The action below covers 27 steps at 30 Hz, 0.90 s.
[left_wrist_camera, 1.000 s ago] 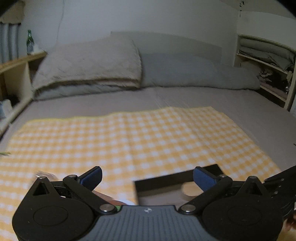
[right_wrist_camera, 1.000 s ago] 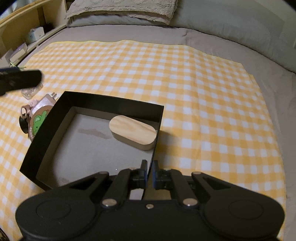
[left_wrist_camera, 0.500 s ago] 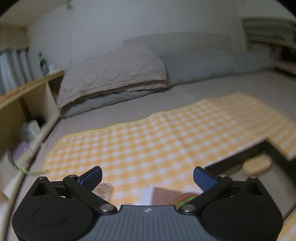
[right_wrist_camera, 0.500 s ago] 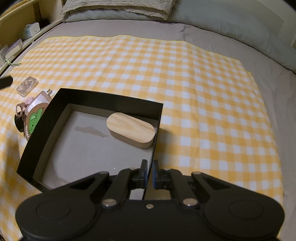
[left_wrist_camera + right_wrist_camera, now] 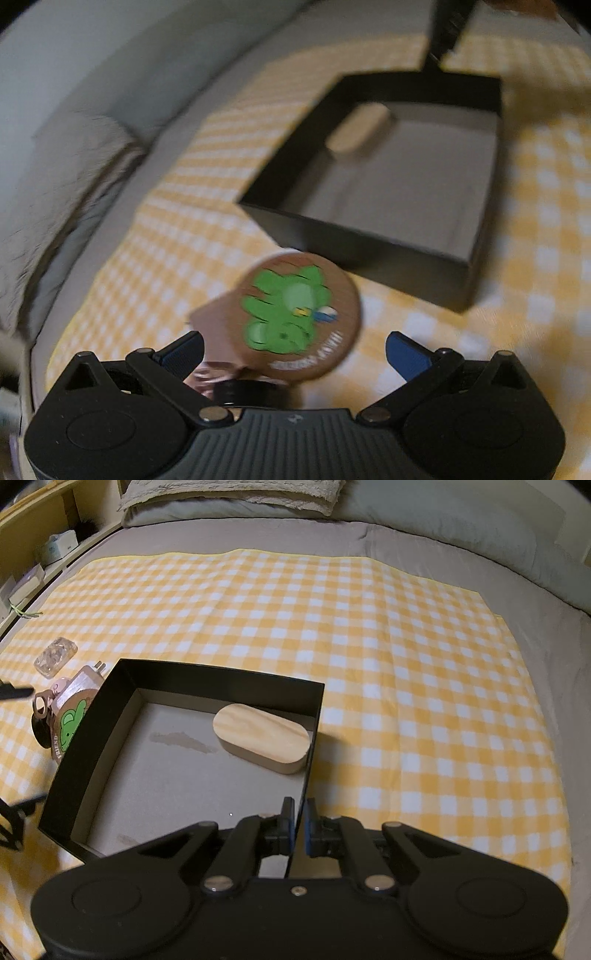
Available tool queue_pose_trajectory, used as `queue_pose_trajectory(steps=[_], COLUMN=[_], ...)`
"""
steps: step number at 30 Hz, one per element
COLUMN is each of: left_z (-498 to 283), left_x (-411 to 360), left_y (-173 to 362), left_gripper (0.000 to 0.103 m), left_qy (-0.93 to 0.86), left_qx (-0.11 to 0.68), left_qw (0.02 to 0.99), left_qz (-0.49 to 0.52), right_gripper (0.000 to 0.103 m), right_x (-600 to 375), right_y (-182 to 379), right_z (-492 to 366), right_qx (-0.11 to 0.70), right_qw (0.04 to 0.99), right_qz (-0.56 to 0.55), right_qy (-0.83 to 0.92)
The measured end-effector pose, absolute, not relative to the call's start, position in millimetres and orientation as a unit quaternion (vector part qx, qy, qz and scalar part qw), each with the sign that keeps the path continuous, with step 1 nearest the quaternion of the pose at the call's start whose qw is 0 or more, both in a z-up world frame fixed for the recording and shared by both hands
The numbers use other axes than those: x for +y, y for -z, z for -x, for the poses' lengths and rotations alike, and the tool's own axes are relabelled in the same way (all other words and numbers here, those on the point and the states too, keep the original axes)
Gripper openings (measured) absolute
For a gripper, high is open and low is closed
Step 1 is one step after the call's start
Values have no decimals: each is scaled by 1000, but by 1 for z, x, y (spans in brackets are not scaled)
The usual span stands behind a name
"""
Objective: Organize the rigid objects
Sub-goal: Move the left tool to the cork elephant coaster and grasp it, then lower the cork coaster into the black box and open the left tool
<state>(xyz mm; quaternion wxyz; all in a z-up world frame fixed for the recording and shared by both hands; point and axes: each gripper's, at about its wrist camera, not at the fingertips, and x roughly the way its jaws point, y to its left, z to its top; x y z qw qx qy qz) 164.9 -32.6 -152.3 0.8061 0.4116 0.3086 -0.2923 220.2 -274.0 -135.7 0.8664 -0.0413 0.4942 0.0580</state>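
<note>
Now the left tongs point(image 5: 294, 345) hover wide over the round brown frog-printed disc point(image 5: 301, 321) beside the black open box point(image 5: 122, 686)—next: close on it. Right tongs point(image 5: 299, 829) pinch the box's wall.

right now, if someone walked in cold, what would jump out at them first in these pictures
The black box in the middle of the yellow checked cloth, with a wooden oval block in its far corner. The right gripper is shut on the box's near wall. Just outside the box, a round brown tag with a green cartoon figure lies between the open fingers of the left gripper.
</note>
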Motion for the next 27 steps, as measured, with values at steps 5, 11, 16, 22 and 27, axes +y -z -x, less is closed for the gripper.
queue_pose_trajectory(steps=[5,11,16,22,27], left_z=[-167,-194,-209,-221,-223], left_x=[-37,-39,-45,-46,-38], left_y=[170,174,175,178,172], left_gripper=[103,103,103,99,99], left_qy=[315,310,306,308,276], left_qx=[325,337,349,370,380], left_qw=[784,797,801,801,816], left_qz=[-425,-395,-377,-356,-335], right_gripper=[5,5,5,5,5], right_x=[-274,-275,-276,-276,-276], right_y=[135,135,134,134,133], right_z=[-220,-220,-221,-219,-220], right_qx=[496,499,501,503,505], right_qw=[865,864,862,861,860], right_qz=[39,32,27,24,19], right_qy=[-58,-59,-64,-66,-64])
